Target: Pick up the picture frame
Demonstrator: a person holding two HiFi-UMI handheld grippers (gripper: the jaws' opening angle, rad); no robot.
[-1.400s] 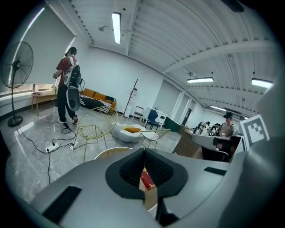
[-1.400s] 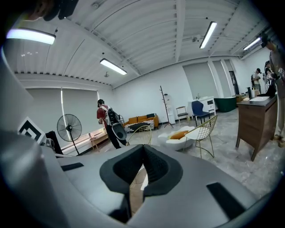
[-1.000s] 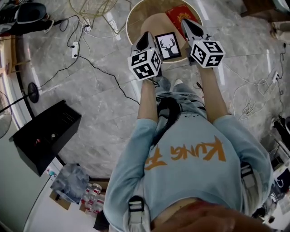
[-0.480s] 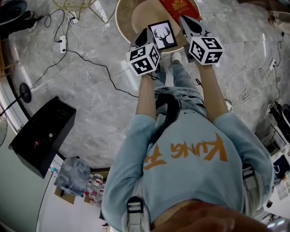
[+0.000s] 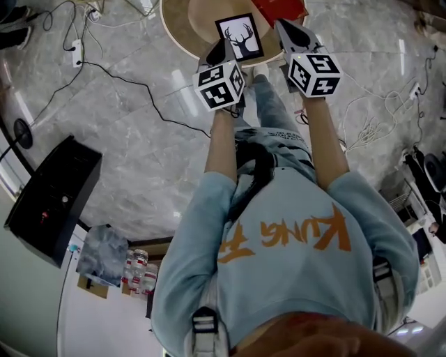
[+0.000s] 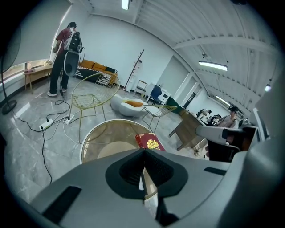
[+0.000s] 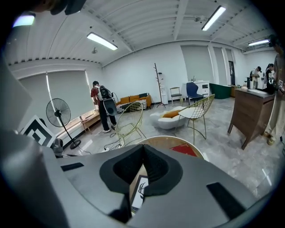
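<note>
The picture frame [image 5: 239,36], black-edged with a deer head print, sits on the round wooden table [image 5: 182,29] at the top of the head view. My left gripper [image 5: 221,47] is shut just left of it, and my right gripper [image 5: 281,26] is shut to its right; neither holds it. In the left gripper view the shut jaws [image 6: 143,151] point over the table [image 6: 95,136], and only a thin edge of the frame [image 6: 141,186] shows beneath them. In the right gripper view the frame [image 7: 139,192] shows below the shut jaws [image 7: 143,147].
A red book [image 5: 280,8] lies on the table behind the frame. Cables [image 5: 132,90] cross the marble floor and a black box [image 5: 49,202] stands at left. Wire chairs [image 6: 91,100], a standing fan [image 7: 60,116], a wooden desk [image 7: 251,111] and a person with a backpack [image 6: 64,58] are further off.
Both grippers have come down toward the table and tilted lower. The table and frame have slid to the top of the head view. Both jaws stayed shut.
</note>
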